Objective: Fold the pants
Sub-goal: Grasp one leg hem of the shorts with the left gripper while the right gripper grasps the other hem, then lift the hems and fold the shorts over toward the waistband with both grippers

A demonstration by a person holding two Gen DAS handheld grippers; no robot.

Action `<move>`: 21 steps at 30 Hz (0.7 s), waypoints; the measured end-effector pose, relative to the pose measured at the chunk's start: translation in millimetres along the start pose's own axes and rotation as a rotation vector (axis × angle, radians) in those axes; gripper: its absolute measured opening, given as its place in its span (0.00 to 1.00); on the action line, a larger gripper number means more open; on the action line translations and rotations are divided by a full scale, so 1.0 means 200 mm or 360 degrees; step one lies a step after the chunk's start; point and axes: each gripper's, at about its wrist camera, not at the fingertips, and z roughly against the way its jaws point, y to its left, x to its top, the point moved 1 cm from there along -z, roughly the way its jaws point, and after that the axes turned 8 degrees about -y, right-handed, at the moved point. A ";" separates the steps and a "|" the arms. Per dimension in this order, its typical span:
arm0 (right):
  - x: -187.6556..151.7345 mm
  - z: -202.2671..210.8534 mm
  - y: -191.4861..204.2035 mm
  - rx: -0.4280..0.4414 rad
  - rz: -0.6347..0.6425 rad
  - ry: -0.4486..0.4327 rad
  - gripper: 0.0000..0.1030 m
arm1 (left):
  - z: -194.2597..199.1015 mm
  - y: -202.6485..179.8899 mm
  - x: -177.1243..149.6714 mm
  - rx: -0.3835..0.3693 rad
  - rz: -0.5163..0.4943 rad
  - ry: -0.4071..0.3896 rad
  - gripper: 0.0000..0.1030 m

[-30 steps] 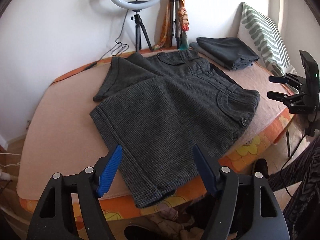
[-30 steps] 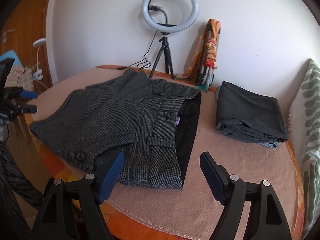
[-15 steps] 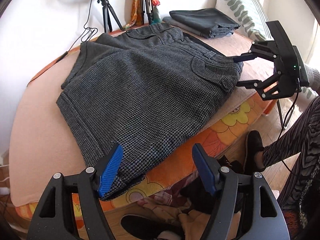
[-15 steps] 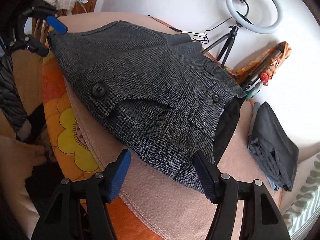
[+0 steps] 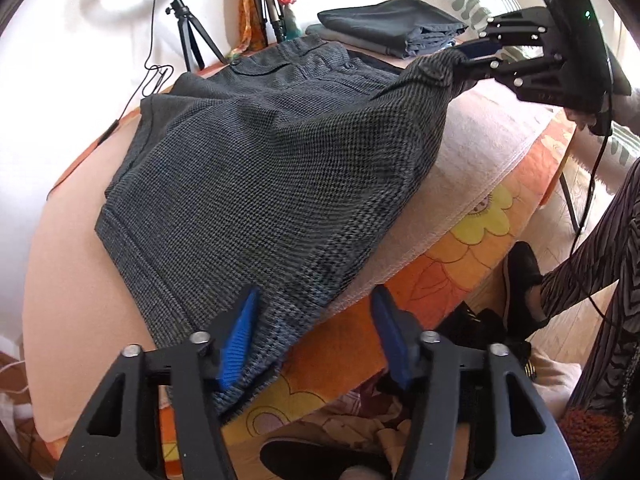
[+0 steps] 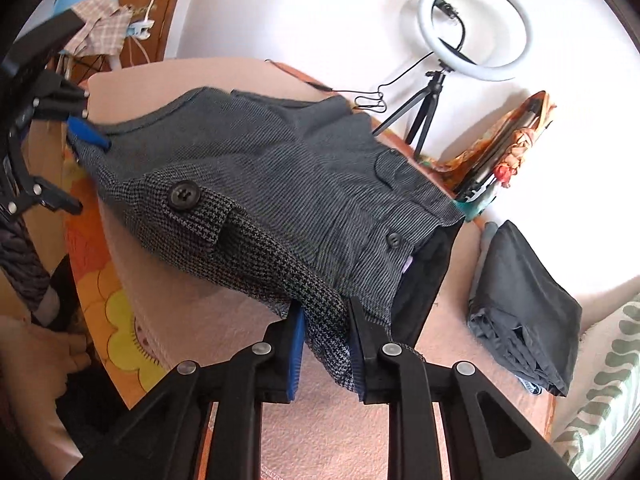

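We hold the left gripper [image 5: 316,332] jaws apart at the near hem corner of the grey houndstooth pants [image 5: 280,176] | pants spread on the pink-covered table [image 5: 72,264] | our right gripper [image 6: 326,344] clamps and lifts their waistband corner | folded dark garment [image 6: 524,304] far right

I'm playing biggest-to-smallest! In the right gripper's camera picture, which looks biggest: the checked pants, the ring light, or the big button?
1. The checked pants fill the most of the picture.
2. The ring light, though it stands farther back, so it may look smaller than it is.
3. The big button, easily the smallest.
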 end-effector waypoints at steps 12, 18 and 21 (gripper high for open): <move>0.06 0.06 -0.04 -0.0044 -0.0079 -0.0064 0.16 | 0.09 0.16 0.03 -0.0074 0.0158 -0.0198 0.07; 0.11 0.12 -0.07 -0.0067 -0.0144 -0.0123 0.16 | 0.19 0.29 0.13 -0.0043 0.0217 -0.0370 0.07; 0.13 0.14 -0.08 -0.0078 -0.0172 -0.0151 0.16 | 0.20 0.35 0.18 -0.0055 0.0263 -0.0394 0.07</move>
